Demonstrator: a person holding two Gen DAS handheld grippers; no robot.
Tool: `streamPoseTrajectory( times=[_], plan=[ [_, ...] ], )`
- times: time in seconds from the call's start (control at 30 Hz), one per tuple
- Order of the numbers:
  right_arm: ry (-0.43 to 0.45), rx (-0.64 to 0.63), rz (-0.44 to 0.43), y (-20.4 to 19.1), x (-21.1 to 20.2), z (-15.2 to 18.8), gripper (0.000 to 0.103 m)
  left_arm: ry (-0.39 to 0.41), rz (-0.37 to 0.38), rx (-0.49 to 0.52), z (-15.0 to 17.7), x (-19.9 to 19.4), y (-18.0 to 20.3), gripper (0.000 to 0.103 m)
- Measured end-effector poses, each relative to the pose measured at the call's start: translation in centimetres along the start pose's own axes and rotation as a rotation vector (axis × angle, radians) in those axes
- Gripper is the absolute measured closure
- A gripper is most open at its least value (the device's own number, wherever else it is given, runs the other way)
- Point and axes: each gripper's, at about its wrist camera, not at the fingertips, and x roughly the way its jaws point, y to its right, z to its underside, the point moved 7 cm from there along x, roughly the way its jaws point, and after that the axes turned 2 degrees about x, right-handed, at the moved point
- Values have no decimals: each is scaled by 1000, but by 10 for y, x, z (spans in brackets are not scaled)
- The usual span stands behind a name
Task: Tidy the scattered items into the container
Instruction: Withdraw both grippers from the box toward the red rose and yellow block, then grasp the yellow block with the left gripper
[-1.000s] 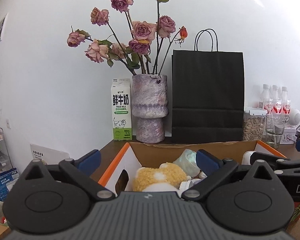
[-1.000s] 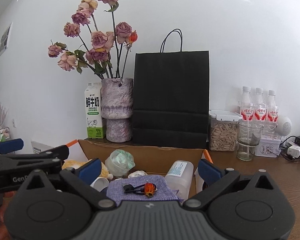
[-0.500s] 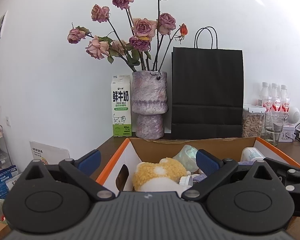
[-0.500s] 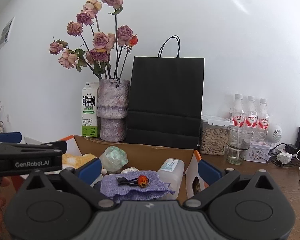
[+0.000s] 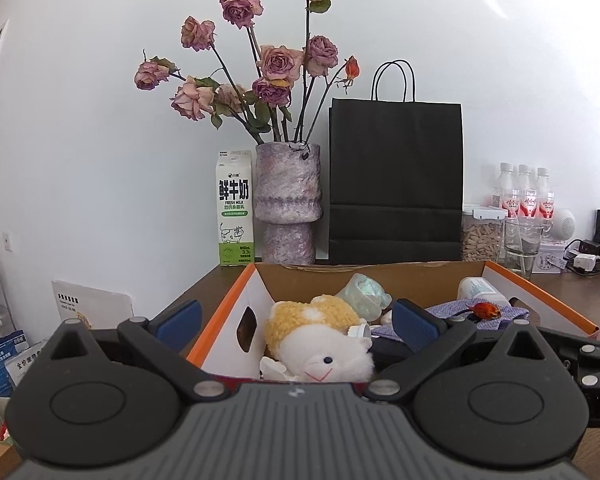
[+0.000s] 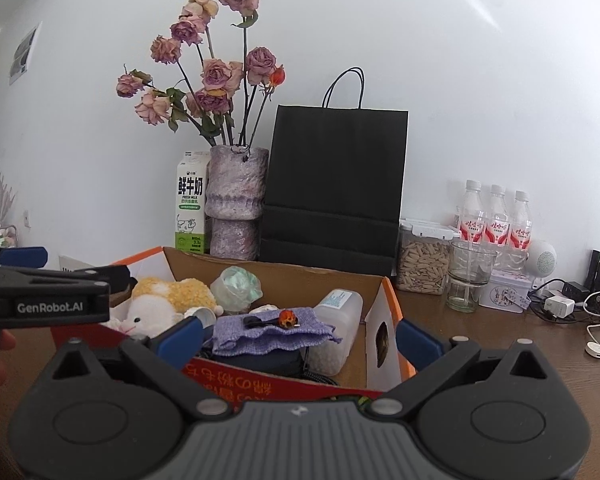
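I hold both tongs spread wide and empty, a little back from the cardboard box point(image 6: 300, 276), because from here I can look over the near wall and check what is inside. My left tongs point(image 5: 296, 318) point at the left part of the box, and my right tongs point(image 6: 300, 330) at the right part; the left one shows also in the right view as a black bar beside the box.

The items lie already in the container. The plush sheep point(image 5: 320, 340) rests on its side against the left wall, with the crumpled greenish bag point(image 6: 236, 284) behind it. The purple knitted pouch point(image 6: 272, 332) is on top of a dark thing that I cannot name, and a small orange clip point(image 6: 287, 317) lies on the pouch (it could slide off if the box is shaken). The white plastic bottle point(image 6: 338, 320) leans in the right corner.

On the brown surface point(image 6: 500, 344) around the box I see no loose item of this kind, so I judge the tidying is nearly finished. The vase of dried roses point(image 5: 288, 204), the milk carton point(image 5: 235, 208) and the black paper bag point(image 5: 396, 176) stand behind and seem to belong there.
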Motion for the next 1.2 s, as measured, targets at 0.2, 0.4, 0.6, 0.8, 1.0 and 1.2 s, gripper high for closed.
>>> streamPoseTrajectory(
  times=[0.2, 0.4, 0.6, 0.8, 1.0, 1.2],
  plan=[
    [-56, 18, -23, 4, -17, 17, 0, -41, 56, 23, 11, -16, 6, 0],
    [-130, 45, -50, 7, -33, 38, 0, -91, 124, 46, 26, -32, 15, 0],
    [-182, 57, -16, 14, -39, 52, 0, -177, 175, 31, 43, -34, 19, 0],
    [-239, 64, 22, 23, -37, 63, 0, -248, 244, 38, 56, -37, 28, 0],
    [-271, 99, 74, 37, -33, 67, 0, -281, 280, 89, 64, -41, 42, 0],
    [-306, 100, 72, 37, -28, 71, 0, -335, 303, 96, 70, -37, 47, 0]
  ],
)
